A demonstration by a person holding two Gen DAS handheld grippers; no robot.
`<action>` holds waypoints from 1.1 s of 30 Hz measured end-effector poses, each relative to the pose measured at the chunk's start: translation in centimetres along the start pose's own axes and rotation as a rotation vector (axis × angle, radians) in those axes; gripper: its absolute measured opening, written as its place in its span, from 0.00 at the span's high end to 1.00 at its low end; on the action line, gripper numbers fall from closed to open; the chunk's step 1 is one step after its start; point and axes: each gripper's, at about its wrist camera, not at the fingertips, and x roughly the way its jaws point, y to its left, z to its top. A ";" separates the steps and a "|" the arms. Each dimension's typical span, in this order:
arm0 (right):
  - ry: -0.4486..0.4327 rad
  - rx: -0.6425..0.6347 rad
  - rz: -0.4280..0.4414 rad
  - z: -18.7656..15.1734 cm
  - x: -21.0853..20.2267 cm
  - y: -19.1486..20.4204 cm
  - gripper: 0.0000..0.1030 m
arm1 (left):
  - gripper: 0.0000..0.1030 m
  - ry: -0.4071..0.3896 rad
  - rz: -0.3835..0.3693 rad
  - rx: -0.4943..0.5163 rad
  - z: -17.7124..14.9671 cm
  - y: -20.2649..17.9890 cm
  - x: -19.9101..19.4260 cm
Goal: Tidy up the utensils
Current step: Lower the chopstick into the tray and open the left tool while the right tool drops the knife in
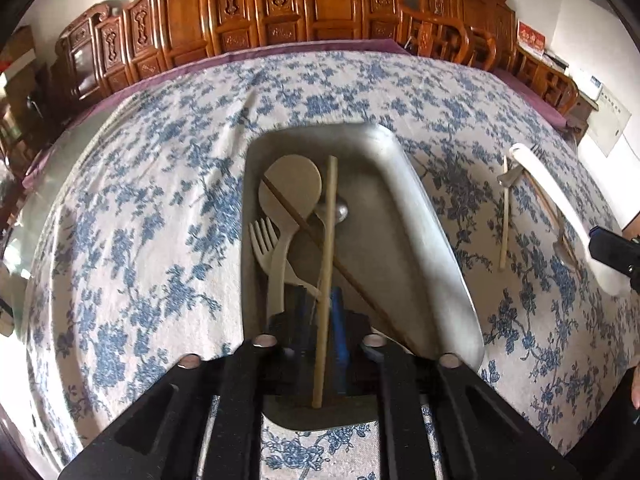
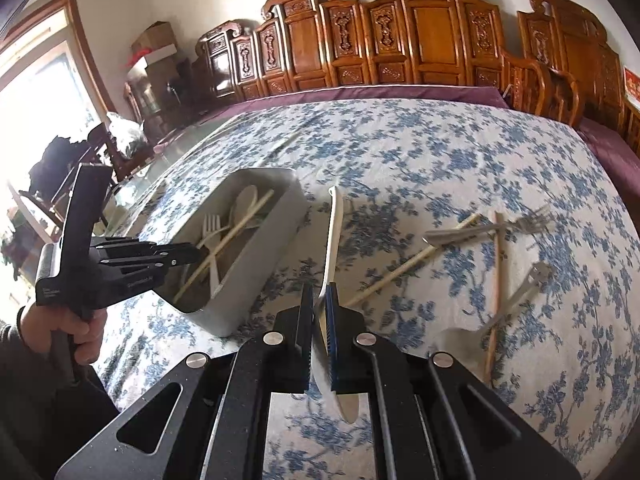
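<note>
While the left gripper [image 1: 320, 320] hangs slack over the tray [image 1: 420, 216], the right gripper [image 2: 320, 320] (tilted down) clamps a white spoon [image 2: 333, 236].

Tray [image 2: 256, 264] left on table [image 2: 420, 152], loose utensils [image 2: 484, 232] right.

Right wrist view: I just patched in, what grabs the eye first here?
The right gripper, low in the centre, is clamped on a white spoon that sticks up over the blue floral tablecloth. To its left the left gripper reaches into a grey tray already holding utensils. Loose chopsticks and a metal fork lie to the right.
</note>
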 end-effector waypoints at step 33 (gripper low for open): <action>0.104 0.088 0.105 4.8 13.0 8.0 0.92 | 0.68 -0.078 0.059 -0.119 0.3 6.7 -2.5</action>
